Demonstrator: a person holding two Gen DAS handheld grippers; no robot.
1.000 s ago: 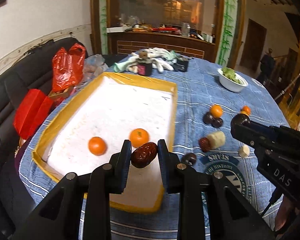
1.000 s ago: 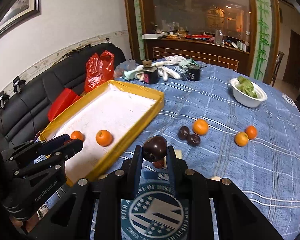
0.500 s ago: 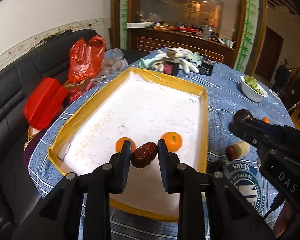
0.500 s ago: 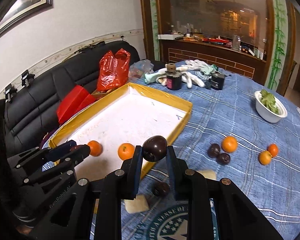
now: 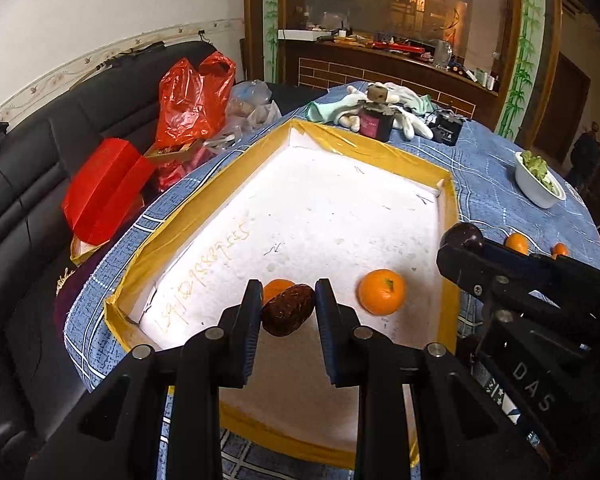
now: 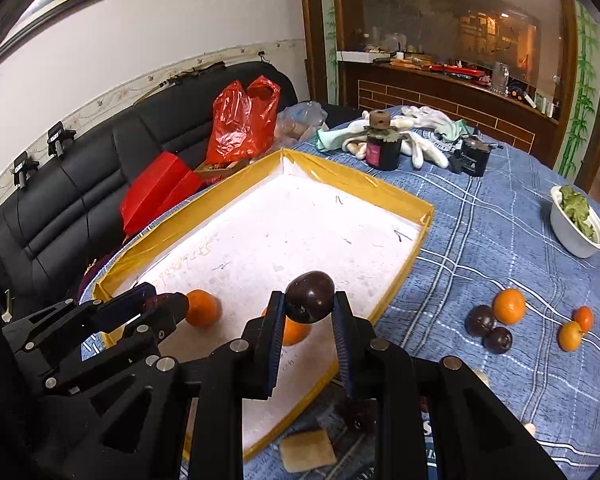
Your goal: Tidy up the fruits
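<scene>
Right wrist view: two oranges in the yellow-rimmed white foam tray (image 6: 404,276), three oranges (image 6: 509,305) and two dark plums (image 6: 480,320) on the blue plaid worktop. Right gripper (image 6: 306,320) clamps a dark round plum (image 6: 309,297) over the tray's near edge; left gripper (image 5: 286,316) clamps a wrinkled brown date (image 5: 288,309) above the tray. Both point steeply down. One tray orange is half hidden.

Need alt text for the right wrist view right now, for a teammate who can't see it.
The right gripper holds a dark plum over the near end of a yellow-rimmed white tray containing two oranges. At left, the left gripper reaches over the tray; more oranges and plums lie on the blue tablecloth at right.
</scene>
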